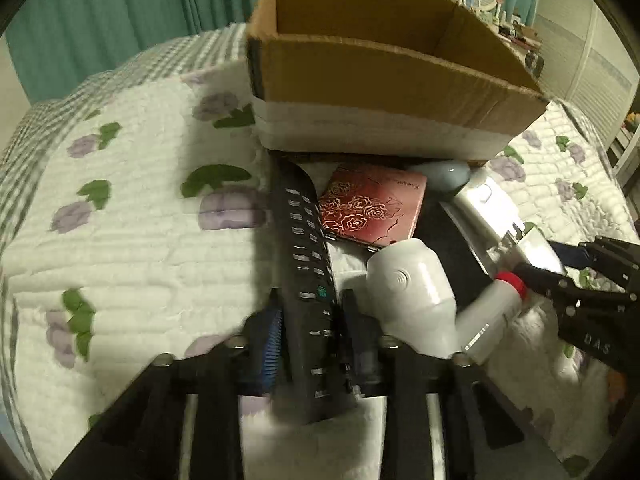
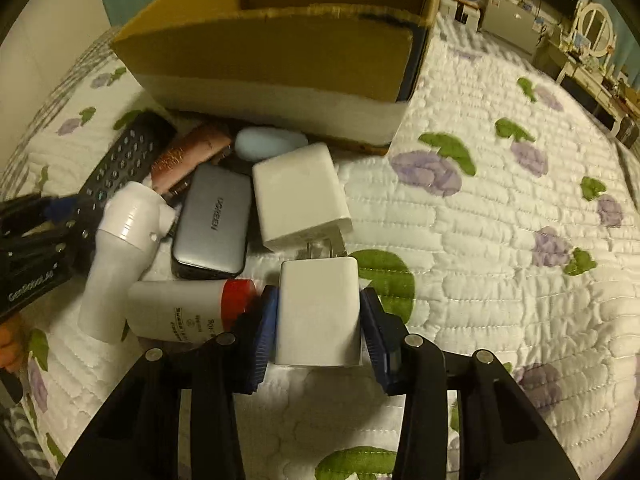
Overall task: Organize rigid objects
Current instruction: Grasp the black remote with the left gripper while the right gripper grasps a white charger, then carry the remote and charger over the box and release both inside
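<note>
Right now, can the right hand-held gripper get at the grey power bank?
Probably not as it stands: the right hand-held gripper is shut on a white charger, and the grey power bank is hemmed in by the bigger white adapter and red-capped bottle.

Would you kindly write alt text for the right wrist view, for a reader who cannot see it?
The right gripper closes around a small white charger on a floral quilt. To its left lie a red-capped bottle, a grey power bank, a larger white charger and a black remote, before an open cardboard box.
</note>
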`<state>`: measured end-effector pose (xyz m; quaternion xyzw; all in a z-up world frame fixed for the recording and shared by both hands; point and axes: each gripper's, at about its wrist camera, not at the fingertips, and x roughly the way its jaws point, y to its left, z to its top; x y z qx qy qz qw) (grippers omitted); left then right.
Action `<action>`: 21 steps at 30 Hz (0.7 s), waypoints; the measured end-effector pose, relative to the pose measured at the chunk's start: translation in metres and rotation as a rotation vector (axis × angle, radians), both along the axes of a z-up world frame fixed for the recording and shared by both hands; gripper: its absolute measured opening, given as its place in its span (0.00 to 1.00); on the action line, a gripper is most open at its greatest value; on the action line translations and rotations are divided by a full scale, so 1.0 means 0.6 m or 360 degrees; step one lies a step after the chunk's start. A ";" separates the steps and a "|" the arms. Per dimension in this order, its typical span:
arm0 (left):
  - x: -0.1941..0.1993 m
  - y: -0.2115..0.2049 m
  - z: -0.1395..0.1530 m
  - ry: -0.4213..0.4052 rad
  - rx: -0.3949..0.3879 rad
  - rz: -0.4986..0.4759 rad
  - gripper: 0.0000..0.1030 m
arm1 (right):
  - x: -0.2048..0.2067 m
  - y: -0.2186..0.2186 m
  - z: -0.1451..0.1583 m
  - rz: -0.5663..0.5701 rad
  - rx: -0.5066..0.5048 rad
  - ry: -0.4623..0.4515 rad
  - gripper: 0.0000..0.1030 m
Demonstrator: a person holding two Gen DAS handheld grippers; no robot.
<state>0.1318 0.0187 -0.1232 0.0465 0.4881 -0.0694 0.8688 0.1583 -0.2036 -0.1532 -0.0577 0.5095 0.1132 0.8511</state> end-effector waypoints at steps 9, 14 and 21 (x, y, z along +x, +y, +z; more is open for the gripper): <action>-0.042 0.015 0.064 -0.0085 -0.0061 0.0009 0.18 | -0.036 -0.013 0.066 -0.0058 0.0031 -0.0173 0.40; -0.067 0.009 0.111 -0.0175 -0.0062 -0.0007 0.18 | -0.064 -0.017 0.126 -0.0040 0.0056 -0.0299 0.40; -0.069 -0.003 0.177 -0.0310 -0.0055 -0.0026 0.18 | -0.086 -0.001 0.203 0.0013 0.0081 -0.0441 0.40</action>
